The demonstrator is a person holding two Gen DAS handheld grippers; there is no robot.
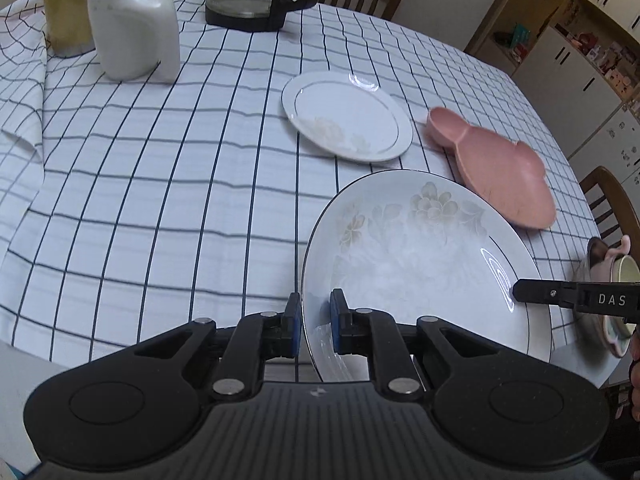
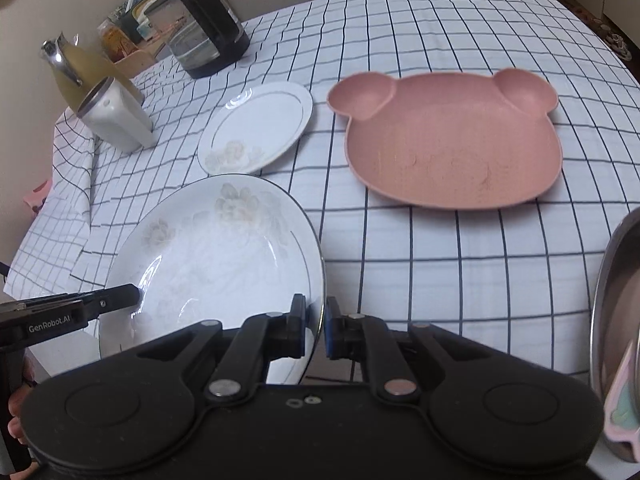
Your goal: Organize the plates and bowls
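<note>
Two grippers, left gripper [image 1: 315, 330] and right gripper [image 2: 316, 330], pinch one floral plate [image 1: 420, 256] above the checked tablecloth [image 1: 160, 200].

Open tablecloth [image 1: 160, 200] lies left; small plate [image 1: 346, 116] and pink tray [image 2: 452, 140] block ahead

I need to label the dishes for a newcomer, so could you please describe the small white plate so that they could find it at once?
On the checked tablecloth, look left of the pink bear-shaped plate. The small white plate lies flat there, apart from it. Unlike the large floral plate, it is smaller and no hand-held gripper holds it.
</note>
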